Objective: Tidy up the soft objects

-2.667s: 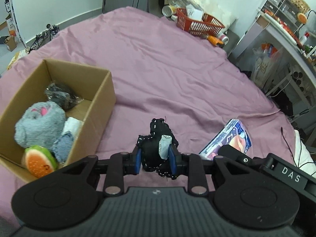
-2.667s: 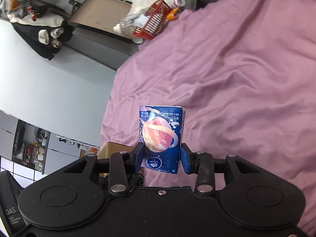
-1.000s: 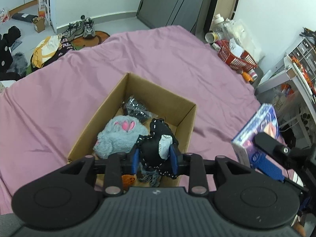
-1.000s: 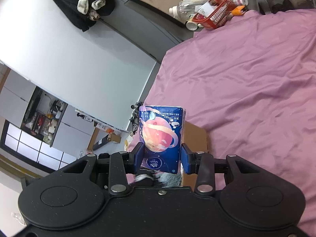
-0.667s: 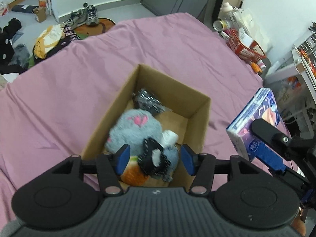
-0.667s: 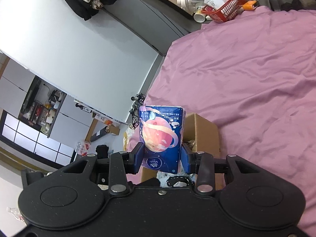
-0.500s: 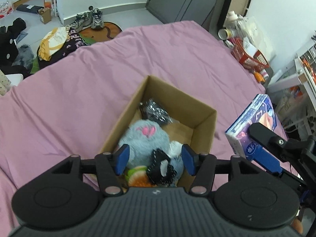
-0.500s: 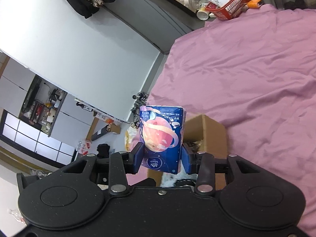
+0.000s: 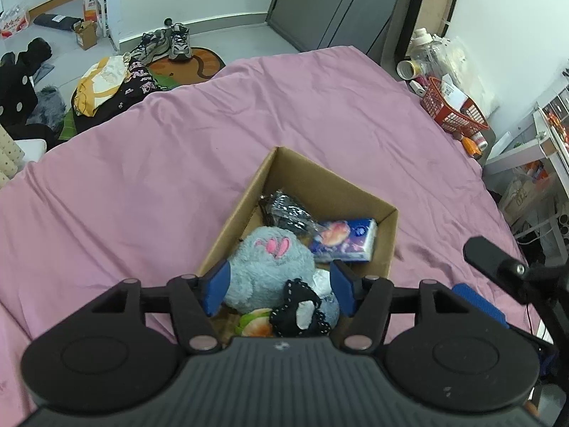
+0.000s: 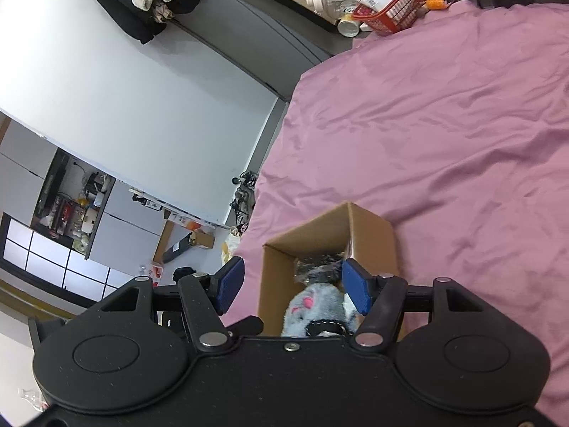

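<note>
A cardboard box (image 9: 332, 181) stands on the pink bed sheet (image 9: 160, 163). Inside lie a grey plush (image 9: 270, 267), a blue tissue pack (image 9: 343, 240), a black bundle with white stitching (image 9: 300, 315), a black shiny packet (image 9: 284, 210) and an orange-green plush (image 9: 254, 323). My left gripper (image 9: 279, 284) is open and empty above the box's near end. My right gripper (image 10: 293, 286) is open and empty over the box (image 10: 370, 242), with the grey plush (image 10: 314, 306) below it. Its finger also shows at the right of the left wrist view (image 9: 492, 258).
A red basket (image 9: 450, 112) with bottles sits at the bed's far right corner, also in the right wrist view (image 10: 391, 3). Shoes and clothes (image 9: 117, 78) lie on the floor beyond the bed. White shelves (image 9: 544, 135) stand at the right.
My left gripper opened and dropped the black bundle into the box. My right gripper opened and the blue tissue pack now lies in the box.
</note>
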Action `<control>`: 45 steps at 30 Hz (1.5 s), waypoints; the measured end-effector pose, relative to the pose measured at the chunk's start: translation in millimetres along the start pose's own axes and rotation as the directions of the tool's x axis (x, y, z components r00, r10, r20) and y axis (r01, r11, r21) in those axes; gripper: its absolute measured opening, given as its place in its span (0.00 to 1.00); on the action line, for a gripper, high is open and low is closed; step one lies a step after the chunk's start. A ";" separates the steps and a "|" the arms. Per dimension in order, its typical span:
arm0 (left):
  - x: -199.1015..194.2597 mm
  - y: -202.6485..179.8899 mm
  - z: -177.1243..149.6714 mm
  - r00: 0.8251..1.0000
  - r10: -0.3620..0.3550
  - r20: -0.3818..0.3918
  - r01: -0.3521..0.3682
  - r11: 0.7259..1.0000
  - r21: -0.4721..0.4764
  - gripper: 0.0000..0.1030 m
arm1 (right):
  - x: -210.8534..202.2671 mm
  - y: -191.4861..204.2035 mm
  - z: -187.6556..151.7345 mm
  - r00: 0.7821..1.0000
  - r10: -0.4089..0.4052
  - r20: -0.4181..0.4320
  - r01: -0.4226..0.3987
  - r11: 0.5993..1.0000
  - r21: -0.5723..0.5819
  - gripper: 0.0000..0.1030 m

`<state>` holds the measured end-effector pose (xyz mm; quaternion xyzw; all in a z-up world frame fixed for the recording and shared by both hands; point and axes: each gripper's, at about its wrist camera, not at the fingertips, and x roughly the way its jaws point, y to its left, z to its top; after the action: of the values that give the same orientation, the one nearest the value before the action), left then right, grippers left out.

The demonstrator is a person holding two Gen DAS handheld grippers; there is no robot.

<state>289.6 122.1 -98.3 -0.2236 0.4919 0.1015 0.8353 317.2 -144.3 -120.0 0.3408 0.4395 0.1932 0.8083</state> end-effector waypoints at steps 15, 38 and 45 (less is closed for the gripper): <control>-36.0 -36.7 -29.5 0.998 -0.026 0.060 0.020 0.994 0.110 0.82 | -61.9 -17.6 -3.5 0.989 -0.096 0.108 0.100 0.994 -0.031 0.89; -105.7 -59.2 -74.1 0.989 -0.015 0.149 -0.022 0.969 0.248 0.94 | -159.5 -6.2 -35.9 0.944 -0.212 0.254 0.270 0.937 -0.221 1.00; -135.2 -53.7 -96.6 0.986 -0.052 0.159 0.004 0.958 0.288 0.94 | -195.5 8.7 -55.7 0.941 -0.186 0.283 0.272 0.913 -0.305 1.00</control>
<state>168.5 36.0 -6.6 -0.0979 0.4274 0.0353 0.8981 164.8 -236.7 -21.8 0.1634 0.3320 0.1252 0.9205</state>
